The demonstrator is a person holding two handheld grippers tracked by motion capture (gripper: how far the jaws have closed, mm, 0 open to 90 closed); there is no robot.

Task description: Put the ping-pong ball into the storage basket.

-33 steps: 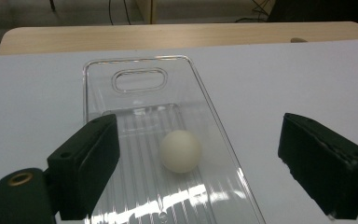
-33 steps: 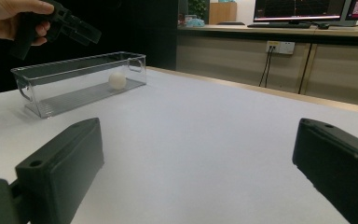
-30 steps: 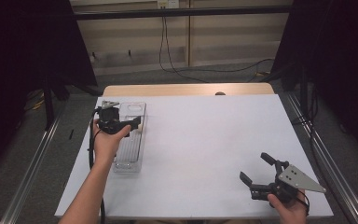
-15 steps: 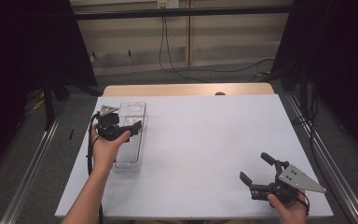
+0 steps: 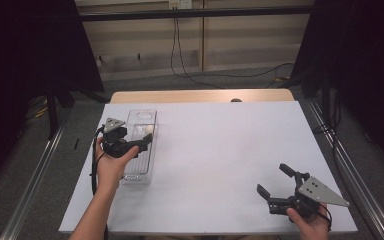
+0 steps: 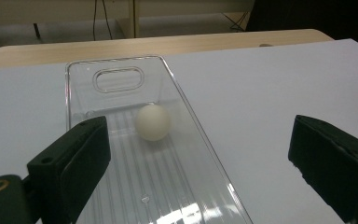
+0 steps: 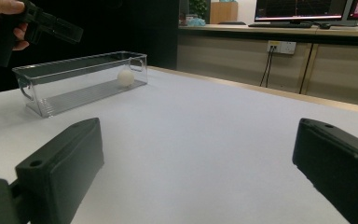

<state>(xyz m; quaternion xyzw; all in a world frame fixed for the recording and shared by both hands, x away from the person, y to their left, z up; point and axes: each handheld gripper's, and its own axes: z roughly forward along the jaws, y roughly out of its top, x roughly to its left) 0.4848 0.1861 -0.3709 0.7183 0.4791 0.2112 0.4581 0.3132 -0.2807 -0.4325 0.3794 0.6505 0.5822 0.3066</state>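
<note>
A clear plastic bin [image 5: 143, 114] lies lengthwise at the table's left. A white ball [image 6: 153, 122] rests on its ribbed floor toward the far end, also seen as the ball [image 7: 126, 77] in the right gripper view. My left gripper [image 5: 142, 143] hovers over the bin's middle, a little nearer than the ball. Its jaws have just been opening and stand wide apart with nothing between them [image 6: 198, 140]. My right gripper [image 5: 272, 178] sits low near the front right of the table, open and empty [image 7: 198, 135].
The white table top [image 5: 220, 150] stretches between the two hands. A bare wooden strip [image 5: 200, 95] runs along its far edge. Metal rails [image 5: 35, 175] flank both sides, and cables trail on the floor behind.
My left gripper has drawn back along the bin toward the near side, and its jaws stand wider. The right gripper has not moved.
</note>
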